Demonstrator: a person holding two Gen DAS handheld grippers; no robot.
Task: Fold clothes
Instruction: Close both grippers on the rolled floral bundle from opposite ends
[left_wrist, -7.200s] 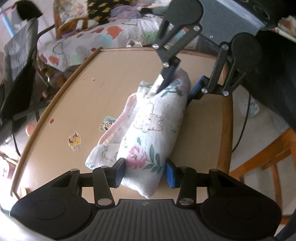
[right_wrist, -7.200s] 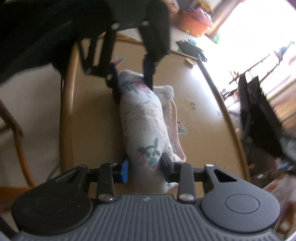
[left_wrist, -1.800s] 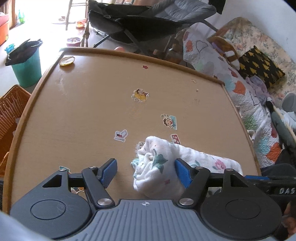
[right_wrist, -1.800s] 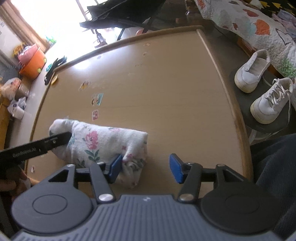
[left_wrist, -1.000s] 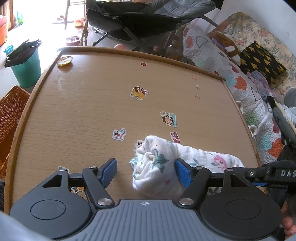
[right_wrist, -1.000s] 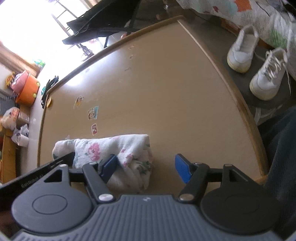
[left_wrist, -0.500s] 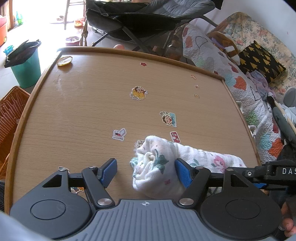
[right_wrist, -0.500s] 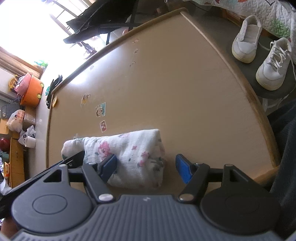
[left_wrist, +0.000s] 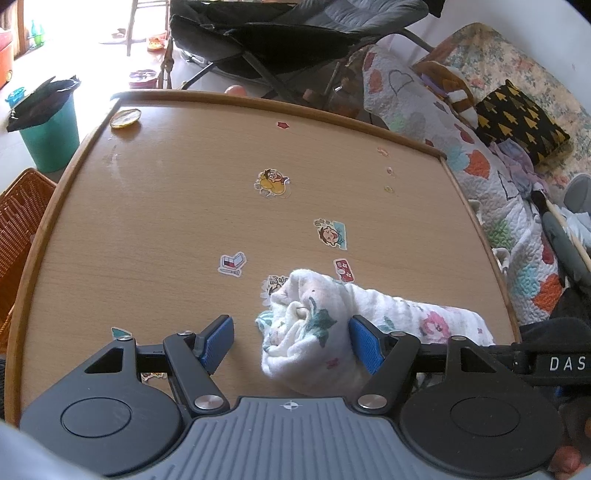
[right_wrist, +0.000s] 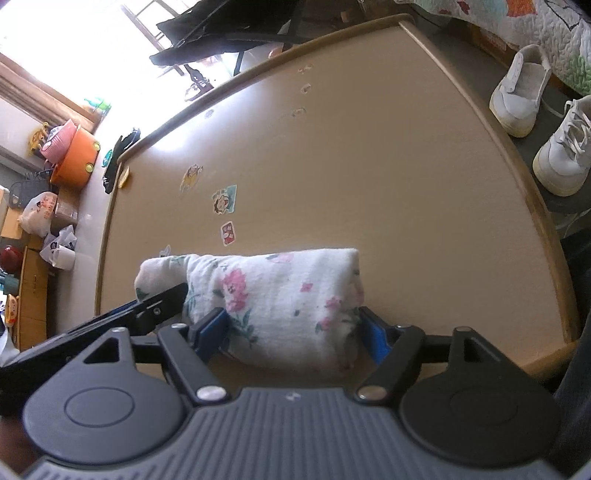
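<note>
Stage: While the floral garment is lying rolled into a thick bundle near the front edge of the wooden table, the fold itself is looking nearly finished, and what remains seems to be tidying or setting the bundle down.

Garment: it is stretching sideways across the table, its bunched end sitting just in front of the left gripper and its squared end sitting in front of the right gripper.

Left gripper: it is standing released, with the left pad well clear of the cloth and the right pad just beside or brushing the bunched end; nothing is being squeezed.

Right gripper: its jaws are opening, straddling the squared end with the cloth between them; the pads are lying against the fabric's sides, but I am not seeing them pinching it.

Doing it well: I am judging that both claws should be lifting straight off, without dragging the top layer, so the roll is not springing open.

Risk: the bunched end is looking loose and uneven, so a snag there could be pulling the layers apart.

Surroundings: stickers are dotting the tabletop beyond the bundle, well apart from both claws.
</note>
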